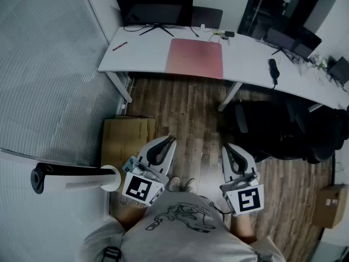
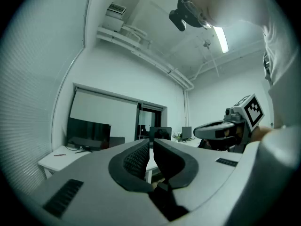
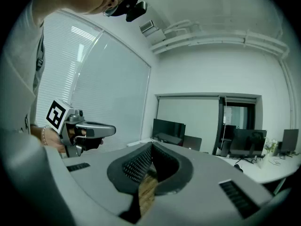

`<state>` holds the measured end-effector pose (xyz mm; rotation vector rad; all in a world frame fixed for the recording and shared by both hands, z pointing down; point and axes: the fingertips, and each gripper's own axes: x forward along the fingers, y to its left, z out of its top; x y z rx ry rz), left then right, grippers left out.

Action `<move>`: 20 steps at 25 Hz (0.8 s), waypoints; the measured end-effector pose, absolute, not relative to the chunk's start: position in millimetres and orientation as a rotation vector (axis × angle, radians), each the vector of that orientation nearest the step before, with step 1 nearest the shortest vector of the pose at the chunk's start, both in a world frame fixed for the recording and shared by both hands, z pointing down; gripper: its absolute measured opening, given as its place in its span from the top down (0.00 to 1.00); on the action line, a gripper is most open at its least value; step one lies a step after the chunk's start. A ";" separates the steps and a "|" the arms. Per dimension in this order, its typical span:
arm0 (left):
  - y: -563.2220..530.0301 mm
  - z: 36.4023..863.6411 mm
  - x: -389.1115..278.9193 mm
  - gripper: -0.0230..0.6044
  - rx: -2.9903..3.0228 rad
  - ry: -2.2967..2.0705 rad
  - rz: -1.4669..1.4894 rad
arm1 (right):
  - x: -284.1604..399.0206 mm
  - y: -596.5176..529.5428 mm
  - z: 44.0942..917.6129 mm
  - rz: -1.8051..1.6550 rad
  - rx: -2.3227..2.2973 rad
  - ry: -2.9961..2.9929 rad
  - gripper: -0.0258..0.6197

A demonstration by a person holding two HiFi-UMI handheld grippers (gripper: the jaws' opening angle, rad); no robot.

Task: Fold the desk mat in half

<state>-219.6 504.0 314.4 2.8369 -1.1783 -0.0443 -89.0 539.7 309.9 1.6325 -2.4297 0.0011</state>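
The pink desk mat [image 1: 195, 58] lies flat on the white desk [image 1: 142, 53] at the far side of the room, in front of a dark monitor [image 1: 154, 8]. I stand well back from it on the wooden floor. My left gripper [image 1: 168, 141] is held near my body, its jaws drawn together with only a thin slit between the pads and nothing in them. My right gripper [image 1: 229, 148] is alongside it, tips touching and empty. In the left gripper view the jaws [image 2: 151, 142] point toward the desk; the right gripper view [image 3: 151, 147] shows the same.
A red pen [image 1: 120, 46] lies on the desk's left part and a black device [image 1: 273, 70] to the mat's right. A cardboard box [image 1: 124, 141] sits on the floor left, a black office chair [image 1: 283, 130] right, a white tower fan [image 1: 71, 178] near my left.
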 end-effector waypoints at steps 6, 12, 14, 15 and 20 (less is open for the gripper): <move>500.3 314.7 -244.7 0.89 2.844 -1.160 -0.041 | -114.3 528.1 296.5 -0.017 1.726 -2.496 0.95; 496.6 319.4 -261.7 0.89 2.849 -1.152 -0.030 | -127.3 526.2 311.0 -0.019 1.685 -2.448 0.95; 493.6 320.2 -262.1 0.89 2.843 -1.151 -0.028 | -125.4 522.2 311.5 -0.017 1.687 -2.441 0.95; 490.9 321.1 -261.9 0.89 2.842 -1.149 -0.026 | -124.4 520.1 313.8 -0.016 1.678 -2.432 0.95; 472.9 321.4 -253.6 0.89 2.850 -1.154 -0.063 | -118.2 504.5 316.1 -0.018 1.688 -2.445 0.95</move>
